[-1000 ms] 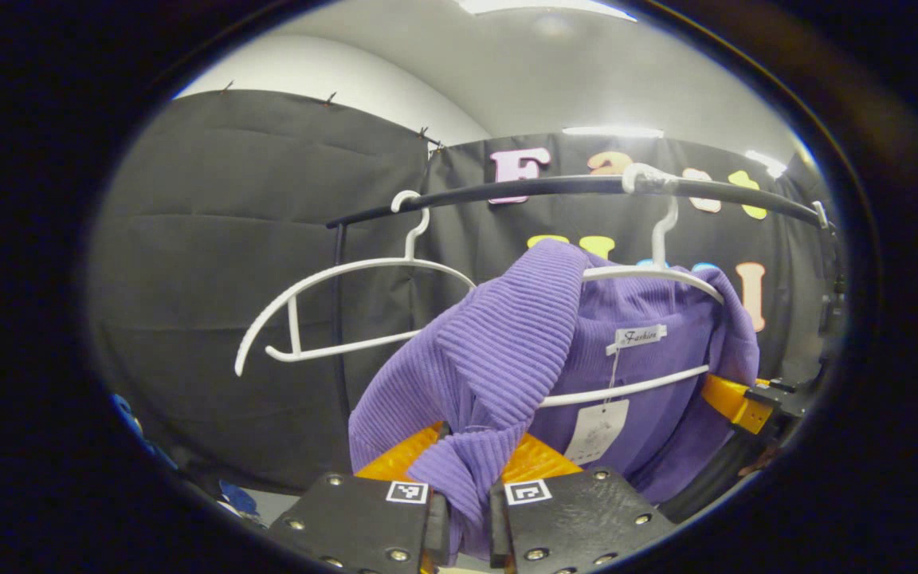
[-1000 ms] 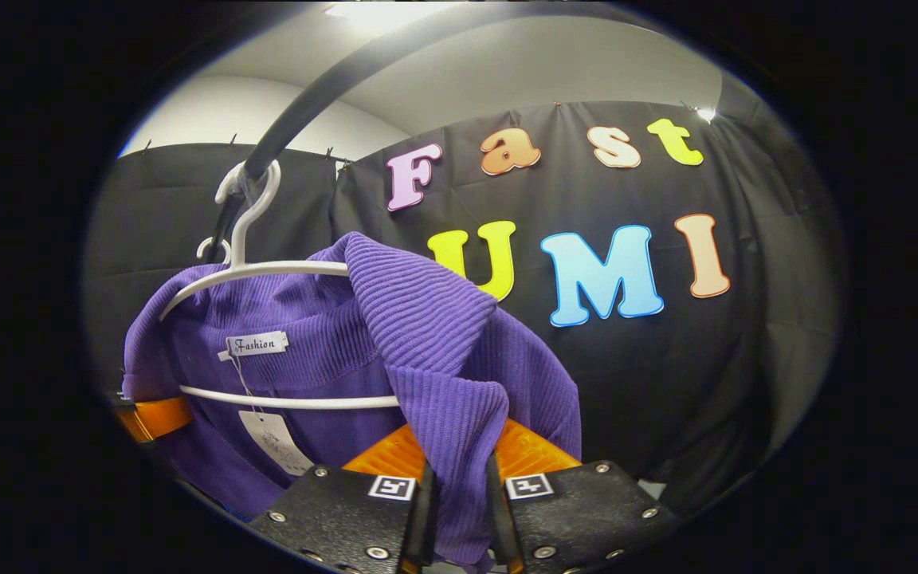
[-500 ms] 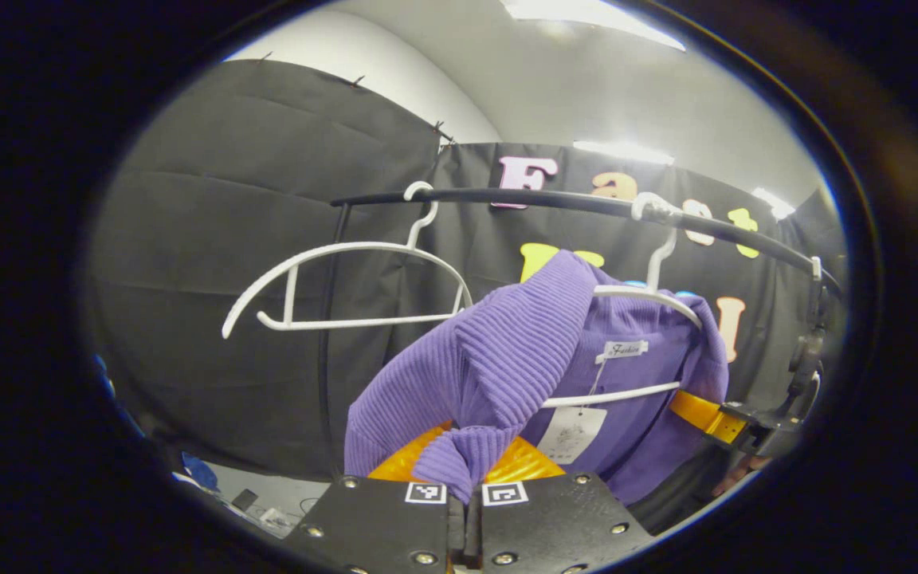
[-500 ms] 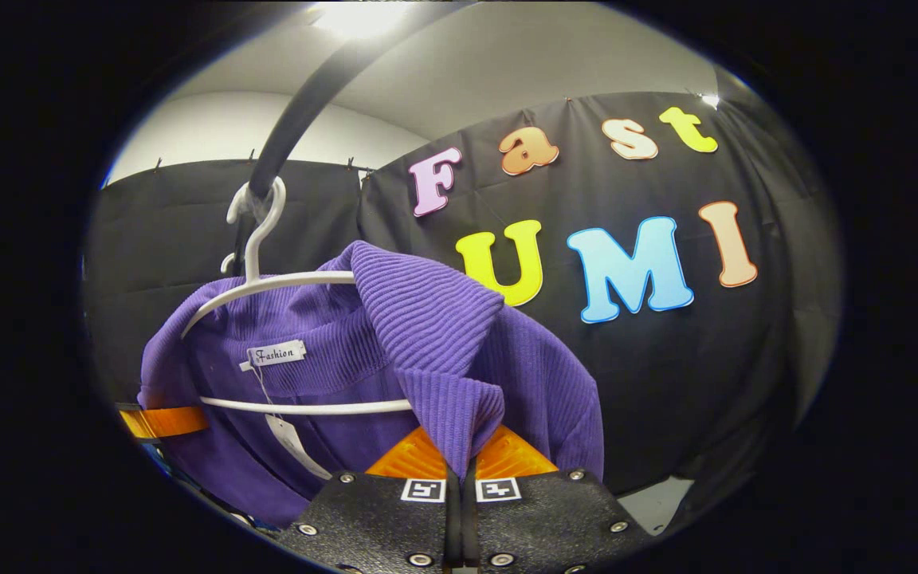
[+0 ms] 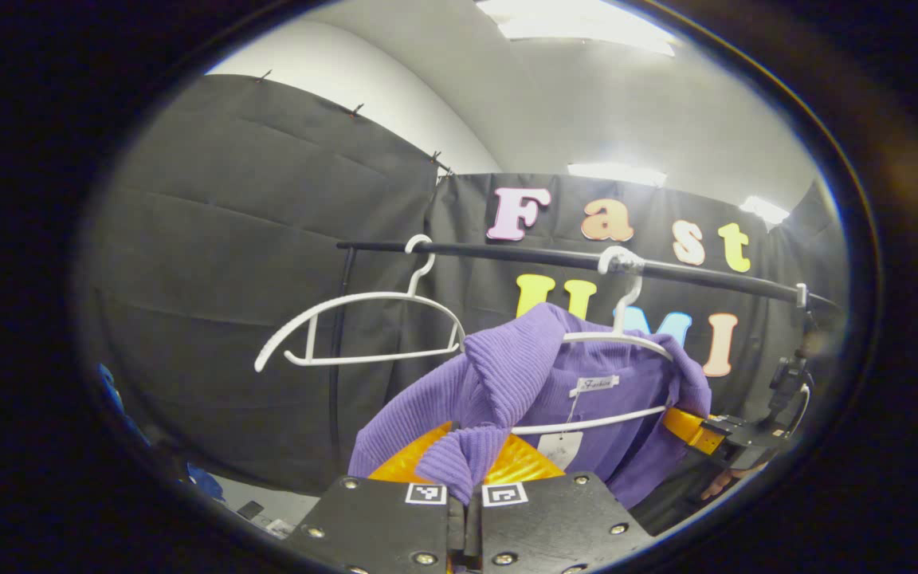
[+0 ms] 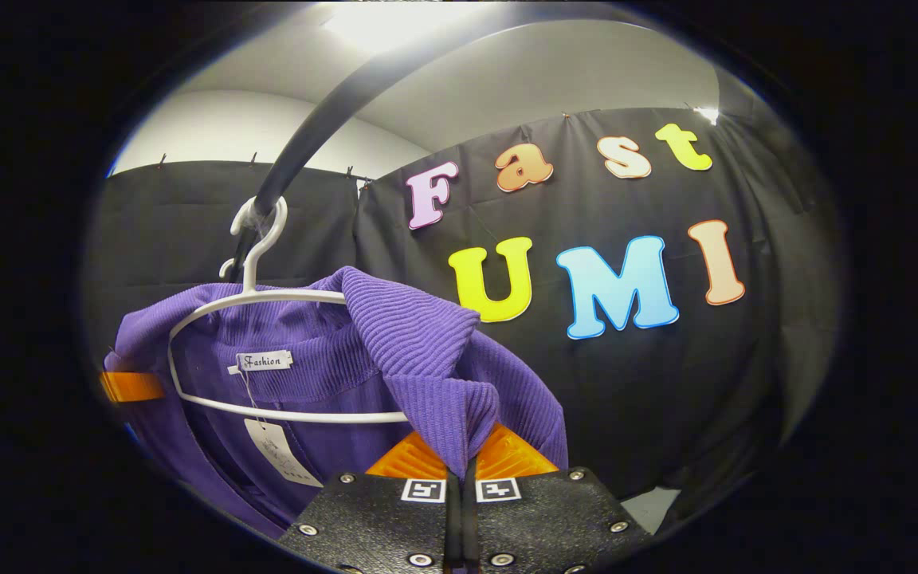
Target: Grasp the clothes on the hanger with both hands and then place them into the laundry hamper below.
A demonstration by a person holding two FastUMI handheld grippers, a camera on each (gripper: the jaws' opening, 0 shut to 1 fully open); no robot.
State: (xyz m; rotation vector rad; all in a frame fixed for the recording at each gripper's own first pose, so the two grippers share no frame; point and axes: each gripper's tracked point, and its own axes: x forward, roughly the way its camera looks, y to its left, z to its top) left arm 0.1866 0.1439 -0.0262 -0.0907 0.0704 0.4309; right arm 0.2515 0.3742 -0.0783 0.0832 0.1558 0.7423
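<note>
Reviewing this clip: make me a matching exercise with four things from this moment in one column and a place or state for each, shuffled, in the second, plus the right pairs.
Things:
1. purple sweater
2. empty white hanger
3. left gripper
4. black rail

States:
A. bare, hooked on the rail beside the clothed hanger
B. carries both hanger hooks
C. draped on a white hanger, a paper tag dangling at its collar
D. shut on a fold of ribbed fabric

Pairs: 1-C, 2-A, 3-D, 4-B

The right gripper likewise pinches the sweater.

Glaring ceiling lights (image 5: 578, 17) (fisheye-warped edges)
</note>
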